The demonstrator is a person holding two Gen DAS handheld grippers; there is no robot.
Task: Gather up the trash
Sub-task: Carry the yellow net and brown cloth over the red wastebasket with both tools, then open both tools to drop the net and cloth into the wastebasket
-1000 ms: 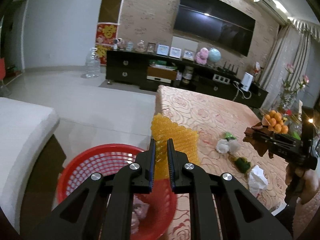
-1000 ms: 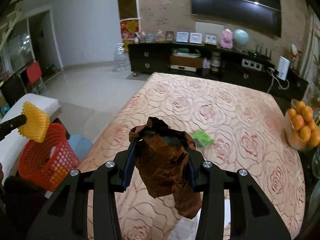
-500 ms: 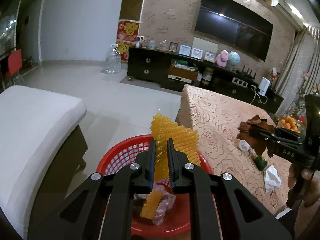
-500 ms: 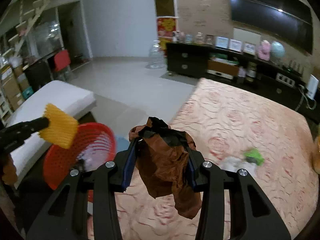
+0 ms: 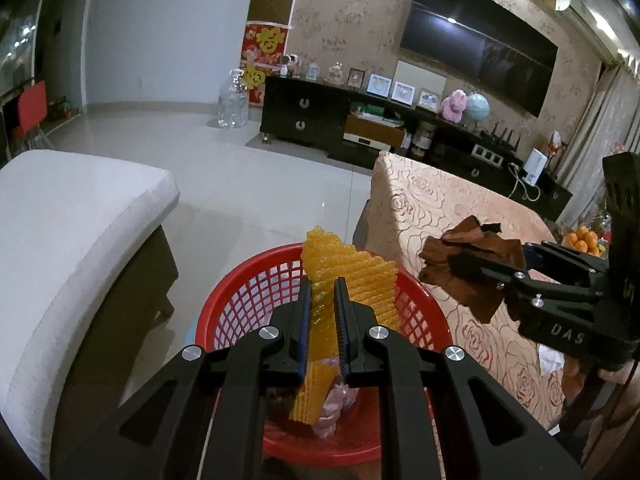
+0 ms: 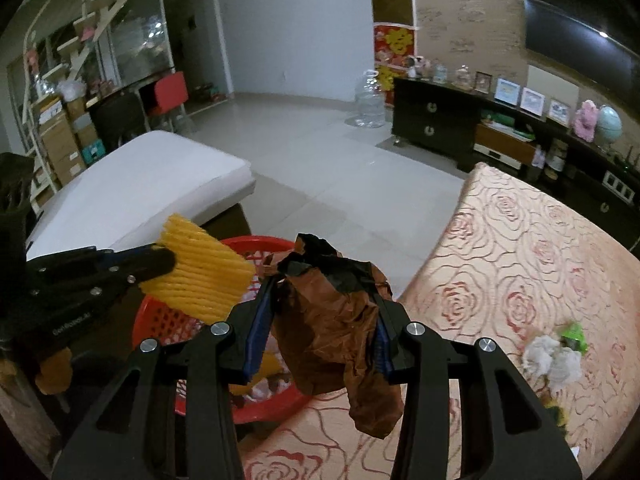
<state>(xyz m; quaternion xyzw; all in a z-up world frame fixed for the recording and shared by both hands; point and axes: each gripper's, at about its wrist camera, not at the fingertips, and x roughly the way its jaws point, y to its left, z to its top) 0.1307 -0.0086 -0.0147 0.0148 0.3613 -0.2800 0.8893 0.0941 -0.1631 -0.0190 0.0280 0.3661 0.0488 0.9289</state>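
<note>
Room: pale tiled floor (image 5: 224, 168) is seen lying bare between a white cushioned bench (image 5: 68, 216), a dark low media cabinet (image 5: 320, 128) and the table.
Table: a surface covered by a peach rose-patterned cloth (image 6: 532, 252) is shown; its near-left corner edge is beside the basket.
Bin: a round red plastic lattice basket (image 5: 256, 292) is set on the floor in the gap between bench and table corner; pinkish and yellow scraps are already lying in it.
Left gripper (image 5: 323, 292): its narrow jaws are clamped on a yellow foam fruit-netting sleeve (image 5: 360, 276), which is held above the basket opening, inside the rim line.
Right gripper (image 6: 324, 296): its jaws are set partly apart and are pressed on a crumpled brown-and-black plastic bag (image 6: 336, 320), which is hung over the table edge just beside the basket rim.
Remaining trash: a crumpled white tissue wad (image 6: 552, 360) and a small green wrapper (image 6: 574, 334) are left on the cloth, well apart from the basket.
Clearance: open floor is visible beyond the far rim of the basket.
</note>
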